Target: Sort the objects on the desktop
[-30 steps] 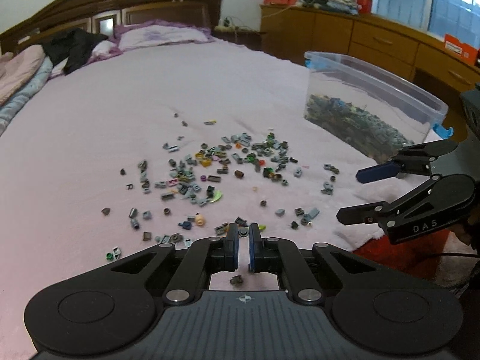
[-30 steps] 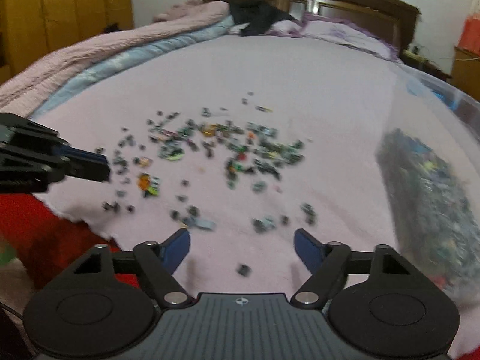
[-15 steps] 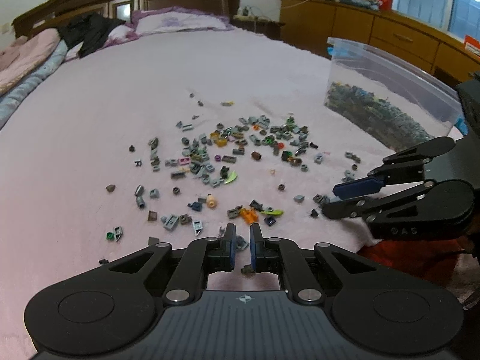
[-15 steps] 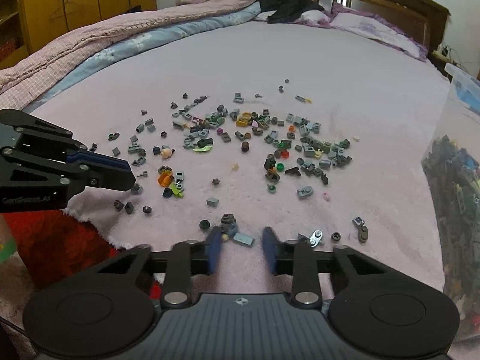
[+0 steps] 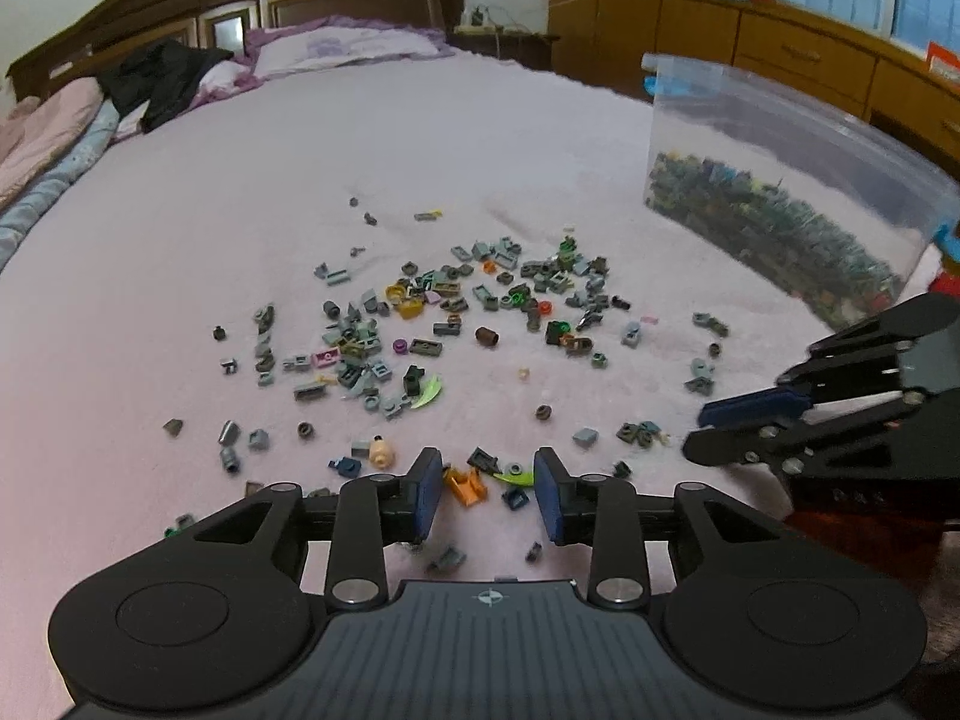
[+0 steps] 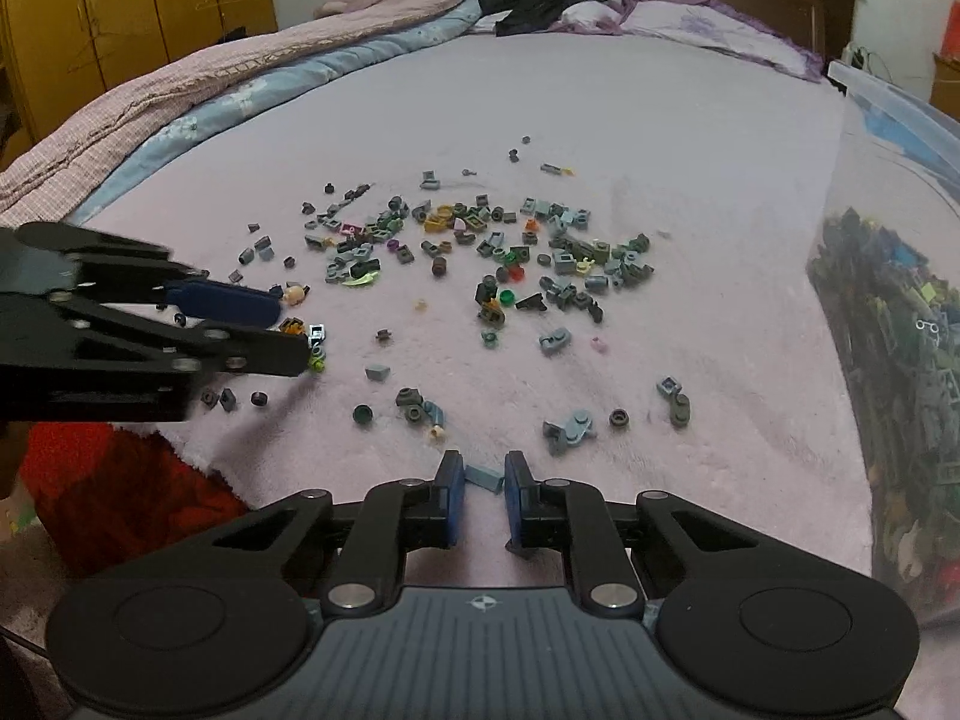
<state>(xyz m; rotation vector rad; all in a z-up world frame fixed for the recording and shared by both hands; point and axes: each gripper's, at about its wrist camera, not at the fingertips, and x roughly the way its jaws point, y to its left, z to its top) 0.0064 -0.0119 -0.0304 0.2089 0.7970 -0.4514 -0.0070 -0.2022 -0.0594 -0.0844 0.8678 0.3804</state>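
While yellow wardrobe doors [image 6: 138, 12] are standing at the far left of the right wrist view, a pink quilt [image 6: 180, 102] and a blue flowered blanket [image 6: 288, 84] are lying along that edge of the bed [image 6: 690, 138]. Its pale pink cover is carrying a scatter of small building bricks [image 5: 456, 324], mostly grey with some orange, green and purple, spread across the middle. Behind them a dark wooden headboard [image 5: 240, 6] is rising, with black clothing [image 5: 162, 78] and a purple pillow [image 5: 360, 48] lying against it. The left gripper [image 5: 489, 489] is hovering low over the near pieces, its fingers opening, with an orange brick [image 5: 465, 486] and a lime leaf piece [image 5: 519, 477] lying loose on the cover between them. The right gripper [image 6: 483, 489] is sitting further right, its fingers nearly together around a flat grey-blue brick [image 6: 485, 477]; whether they are pressing it I cannot tell. At the far right a clear plastic bin [image 5: 780, 138], part full of bricks, is resting on the bed, with wooden drawers [image 5: 810, 60] and windows beyond.
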